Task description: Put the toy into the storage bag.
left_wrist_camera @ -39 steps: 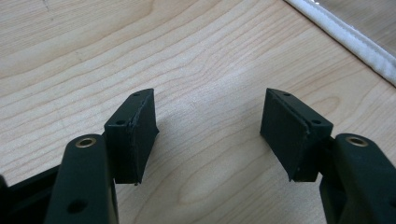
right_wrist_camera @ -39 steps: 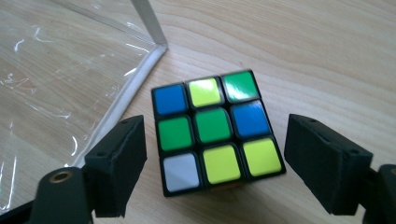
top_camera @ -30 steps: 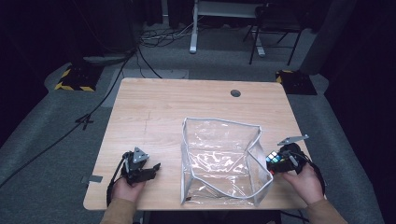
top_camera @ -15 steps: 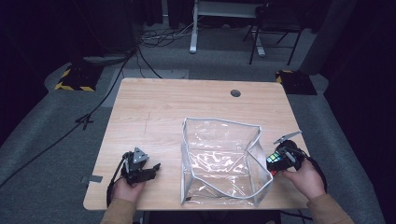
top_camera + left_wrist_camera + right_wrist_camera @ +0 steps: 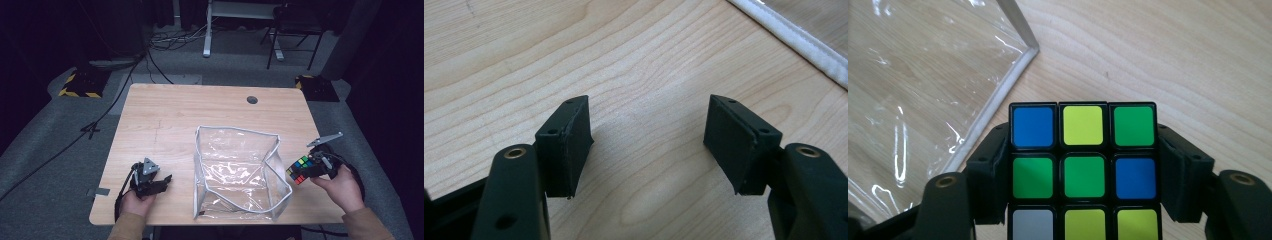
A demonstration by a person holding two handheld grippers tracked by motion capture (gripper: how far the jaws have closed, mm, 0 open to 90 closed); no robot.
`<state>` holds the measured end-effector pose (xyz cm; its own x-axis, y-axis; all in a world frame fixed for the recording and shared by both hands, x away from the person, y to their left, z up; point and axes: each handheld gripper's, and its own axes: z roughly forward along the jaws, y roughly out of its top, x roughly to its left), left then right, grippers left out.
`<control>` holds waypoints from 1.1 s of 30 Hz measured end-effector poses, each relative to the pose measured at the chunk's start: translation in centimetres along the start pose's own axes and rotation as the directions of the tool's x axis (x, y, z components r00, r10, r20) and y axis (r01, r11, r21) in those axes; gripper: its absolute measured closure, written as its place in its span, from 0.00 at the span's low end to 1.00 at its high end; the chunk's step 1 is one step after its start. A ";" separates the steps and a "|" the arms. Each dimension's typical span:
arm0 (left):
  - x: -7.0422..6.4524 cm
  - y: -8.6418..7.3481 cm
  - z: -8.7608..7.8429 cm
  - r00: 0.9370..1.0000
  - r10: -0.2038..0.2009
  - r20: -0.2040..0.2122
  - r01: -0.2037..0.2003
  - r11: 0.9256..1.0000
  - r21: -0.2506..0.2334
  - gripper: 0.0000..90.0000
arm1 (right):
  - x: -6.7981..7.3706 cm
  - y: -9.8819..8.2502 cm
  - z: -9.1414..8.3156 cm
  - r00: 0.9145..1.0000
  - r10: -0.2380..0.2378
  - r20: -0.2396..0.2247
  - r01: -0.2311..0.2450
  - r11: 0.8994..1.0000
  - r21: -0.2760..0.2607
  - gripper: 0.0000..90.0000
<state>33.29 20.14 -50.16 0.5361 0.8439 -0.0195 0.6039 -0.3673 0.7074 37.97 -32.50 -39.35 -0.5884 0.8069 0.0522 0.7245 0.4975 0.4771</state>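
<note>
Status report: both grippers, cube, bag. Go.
Left gripper open, empty. Right gripper shut on Rubik's cube, beside clear zip bag. Nothing between them.

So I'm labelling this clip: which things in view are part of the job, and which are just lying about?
Part of the job:
- puzzle cube, clamped in the right claw
- clear bag, standing open beside it

Lying about:
- left claw, open on the table, idle
- floor cables
- chair behind
</note>
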 end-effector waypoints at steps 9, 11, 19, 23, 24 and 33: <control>-0.1 0.1 0.1 1.000 -0.016 -0.008 0.016 1.000 0.004 0.39 | 0.1 0.9 -4.0 1.000 -0.023 -0.005 0.023 0.995 -0.102 0.38; -0.1 0.1 0.1 1.000 -0.016 -0.008 0.016 1.000 0.003 0.39 | 0.2 1.2 -4.8 1.000 -0.031 -0.005 0.030 0.993 -0.111 0.38; -0.1 0.1 0.1 1.000 -0.018 -0.006 0.018 1.000 0.003 0.39 | 0.6 2.0 -7.6 0.998 -0.056 0.003 0.056 0.983 -0.175 0.38; -0.1 0.1 0.1 1.000 -0.020 -0.008 0.020 1.000 0.005 0.39 | 0.8 2.3 -8.8 0.998 -0.058 0.003 0.058 0.980 -0.193 0.38; -0.1 0.1 0.1 1.000 -0.020 -0.005 0.020 1.000 0.009 0.39 | 0.9 2.5 -9.1 0.998 -0.057 0.004 0.057 0.978 -0.200 0.38; -0.1 0.1 0.1 1.000 -0.019 -0.005 0.019 1.000 0.011 0.39 | 2.6 4.2 -11.9 0.994 -0.104 -0.018 0.097 0.964 -0.246 0.38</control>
<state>33.37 20.02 -50.11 0.5220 0.8525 -0.0293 0.6203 -0.3557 0.6991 35.23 -32.07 -26.78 -0.6672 0.7447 0.0179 0.5533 0.4794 0.6812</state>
